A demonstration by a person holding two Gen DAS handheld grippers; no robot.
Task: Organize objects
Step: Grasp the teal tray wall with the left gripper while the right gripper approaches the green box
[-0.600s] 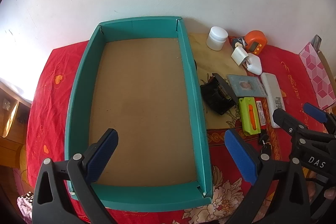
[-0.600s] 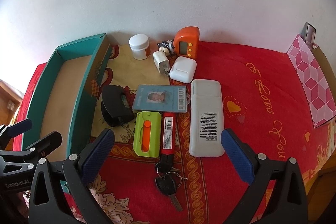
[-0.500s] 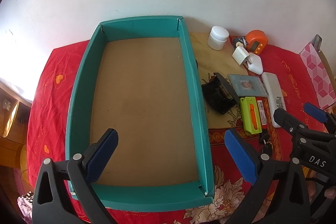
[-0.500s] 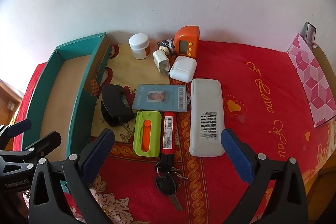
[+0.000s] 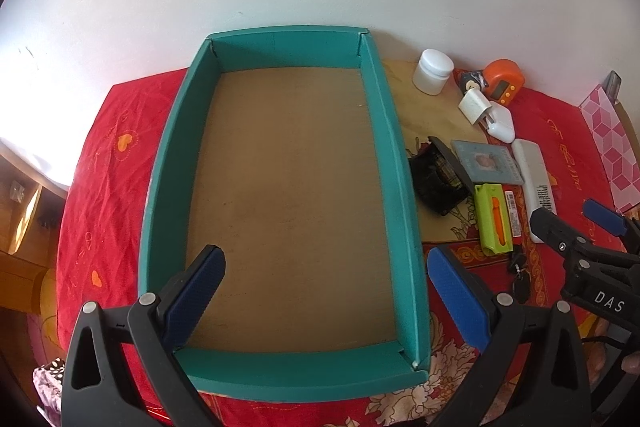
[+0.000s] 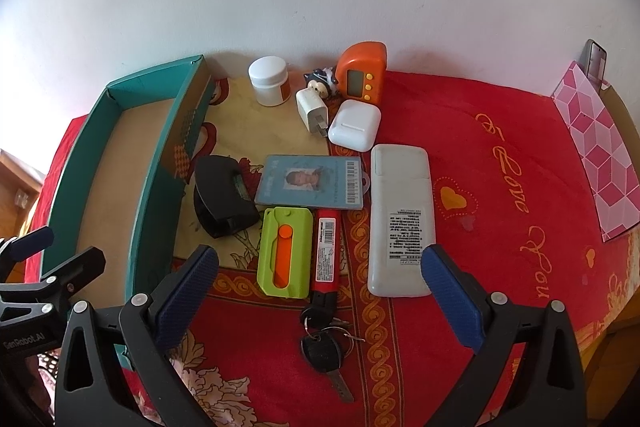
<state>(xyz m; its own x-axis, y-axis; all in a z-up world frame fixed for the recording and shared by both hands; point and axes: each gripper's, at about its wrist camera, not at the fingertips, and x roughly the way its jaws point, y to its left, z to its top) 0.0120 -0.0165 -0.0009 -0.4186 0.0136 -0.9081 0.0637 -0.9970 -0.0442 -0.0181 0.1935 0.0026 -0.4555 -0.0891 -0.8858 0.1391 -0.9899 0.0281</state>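
The box [image 5: 280, 211] sits empty at the table's left edge, items [image 6: 320, 187] beside it; nothing has moved lately. Both grippers, left [image 5: 326, 287] and right [image 6: 320, 287], gape released; sorting hasn't begun.

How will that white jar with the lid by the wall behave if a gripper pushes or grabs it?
The white jar stands upright on a flat base, so a low push would probably slide it on the cloth, while a high push might tip it. On its side its round body would likely roll. The smooth plastic walls look stiff but possibly slippery, so grip squarely across the middle.
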